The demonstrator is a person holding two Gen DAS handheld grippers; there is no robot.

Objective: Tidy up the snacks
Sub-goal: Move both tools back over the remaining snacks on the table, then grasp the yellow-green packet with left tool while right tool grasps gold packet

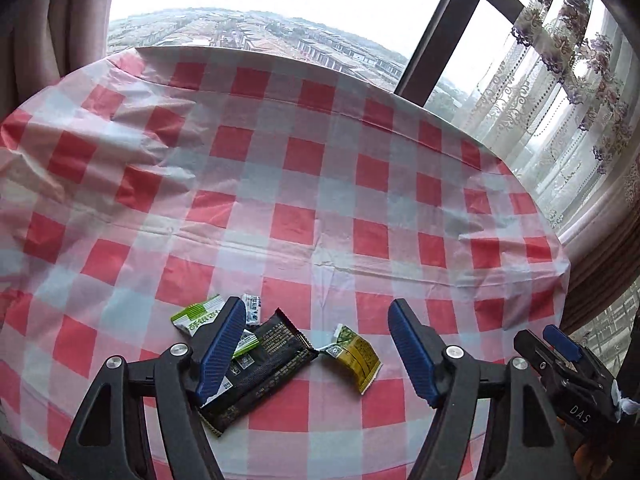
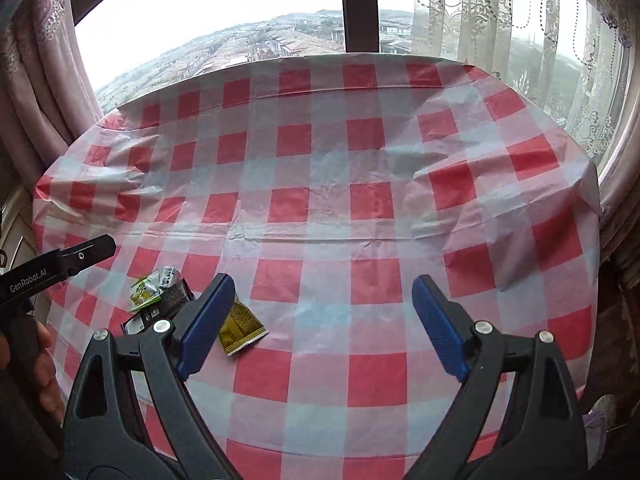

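**A:** What fills the scene?

**B:** A round table (image 1: 320, 184) under a red-and-white checked cloth, before a tall window (image 1: 260, 0) with lace curtains (image 1: 560, 80).

**A:** And the claws?

**B:** The left gripper (image 1: 316, 344) hangs above the near edge, jaws wide apart, holding nothing. The right gripper (image 2: 320, 320) is likewise spread wide and empty.

**A:** Where are the snacks?

**B:** Near the table's near-left edge: a black packet (image 1: 272, 364), largest, with a green-and-white packet (image 1: 196, 314) just beside its far left, a yellow packet (image 1: 358, 354) just to its right, and a tiny white packet (image 1: 253, 307) beyond.
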